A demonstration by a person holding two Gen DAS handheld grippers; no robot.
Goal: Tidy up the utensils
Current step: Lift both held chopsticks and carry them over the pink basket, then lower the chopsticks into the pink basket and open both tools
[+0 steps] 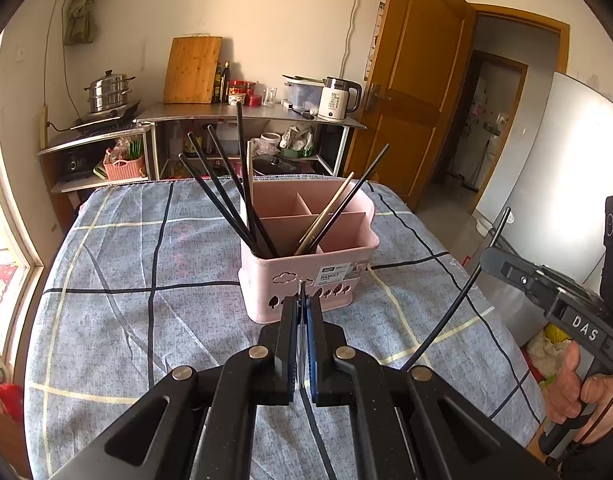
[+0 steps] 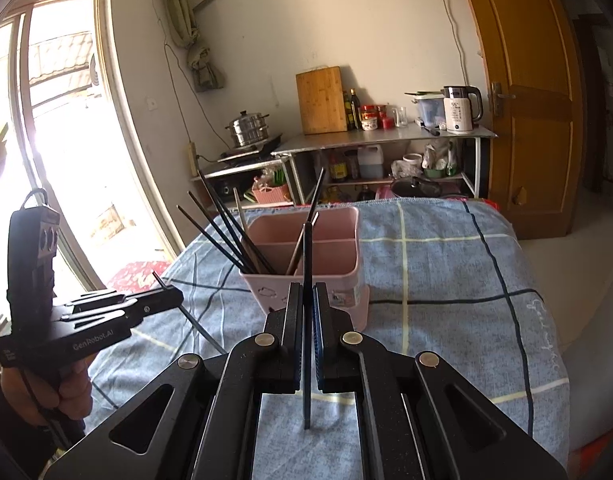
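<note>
- Pink plastic utensil basket [image 1: 306,276] stands on the plaid-covered counter [image 1: 146,320] in the left wrist view. Black chopsticks [image 1: 226,200] lean in its compartments. The left gripper [image 1: 303,312] has its jaws clamped on a thin chopstick, ready to drop in.
- Right wrist view: the right gripper [image 2: 307,312], jaws pinched on a black chopstick [image 2: 307,264] held upright, faces the basket to add it.

You can read "BASKET" on the pink basket's [image 1: 306,276] label, "DAS" on the right gripper [image 1: 491,258], "GenRobot.AI" on the left gripper [image 2: 174,295], and probably "55" on the kettle [image 1: 338,100].
</note>
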